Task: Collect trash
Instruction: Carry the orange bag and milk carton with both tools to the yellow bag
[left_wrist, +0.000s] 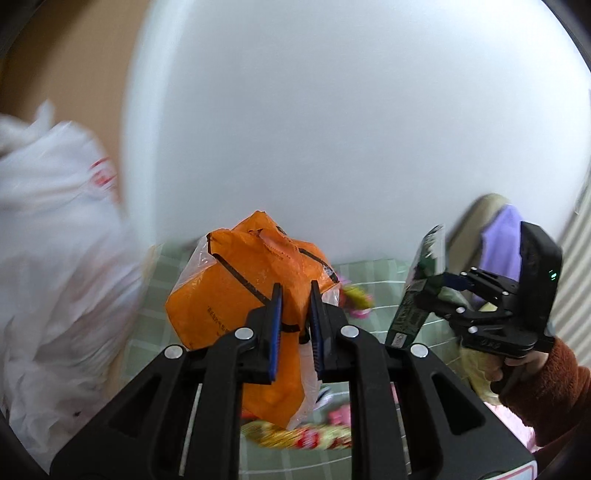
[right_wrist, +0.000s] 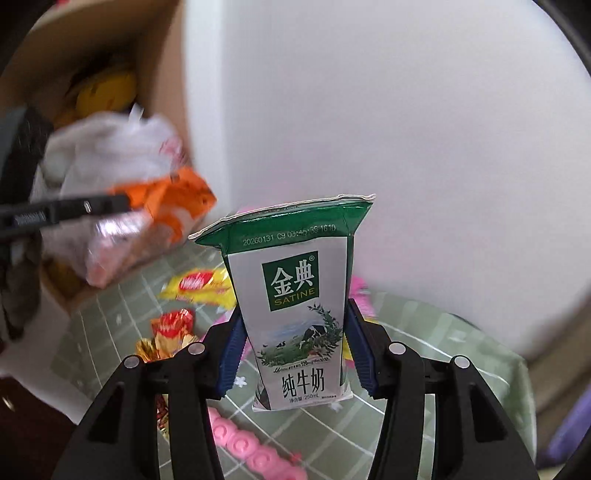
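My left gripper (left_wrist: 295, 295) is shut on a crumpled orange plastic wrapper (left_wrist: 236, 291) and holds it above the green checked tablecloth (left_wrist: 384, 280). My right gripper (right_wrist: 295, 343) is shut on an upright green and white milk carton (right_wrist: 299, 306). The right gripper (left_wrist: 443, 284) with the carton (left_wrist: 413, 295) also shows at the right of the left wrist view. The left gripper (right_wrist: 122, 203) with the orange wrapper (right_wrist: 177, 203) shows blurred at the left of the right wrist view, near a cardboard box (right_wrist: 170, 74).
A white plastic bag (left_wrist: 51, 258) sits at the left by the box. Yellow and red candy wrappers (right_wrist: 199, 284) and a pink strip (right_wrist: 251, 446) lie on the tablecloth (right_wrist: 424, 332). A white wall (right_wrist: 406, 129) stands behind the table.
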